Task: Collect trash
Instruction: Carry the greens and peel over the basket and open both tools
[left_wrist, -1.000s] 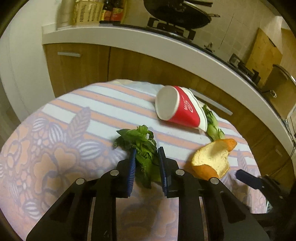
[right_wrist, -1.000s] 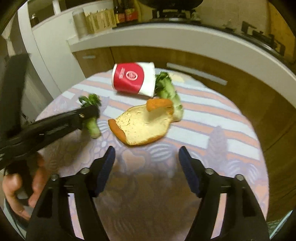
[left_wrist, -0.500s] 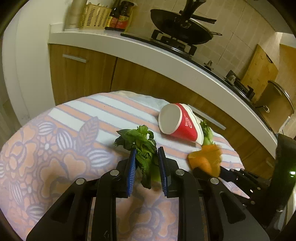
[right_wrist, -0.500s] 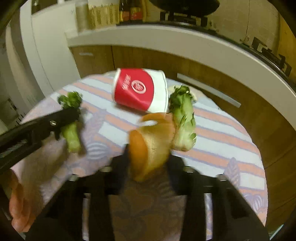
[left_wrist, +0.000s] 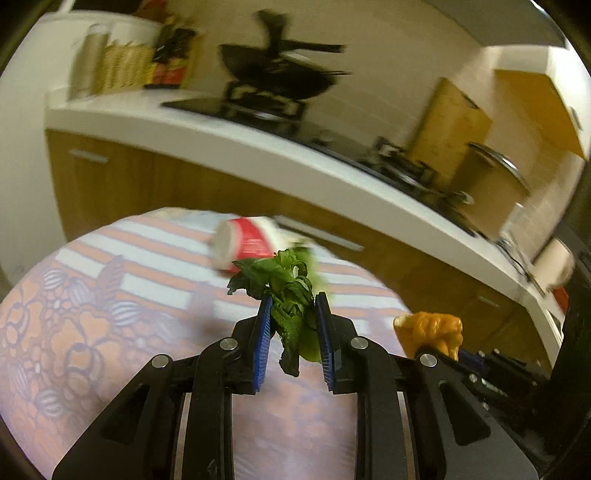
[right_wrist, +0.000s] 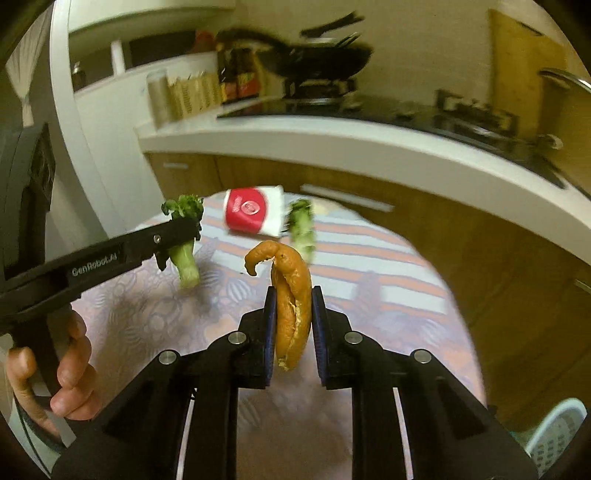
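Both tools clamped on scraps, held up off the worktop.

The left tool (left_wrist: 292, 321) points forward and downward, its blue pads (left_wrist: 263, 343) pressed against a leafy green (left_wrist: 288, 295) that sticks out past the tips and hangs below them. In the right wrist view a bare hand (right_wrist: 55, 373) grips its handle at lower left, fingers curled round the black grip. The right tool (right_wrist: 292, 317) also tilts downward; its jaws have just been closing and now pinch a folded orange peel (right_wrist: 290, 295) upright between the pads, one end curling over the top.
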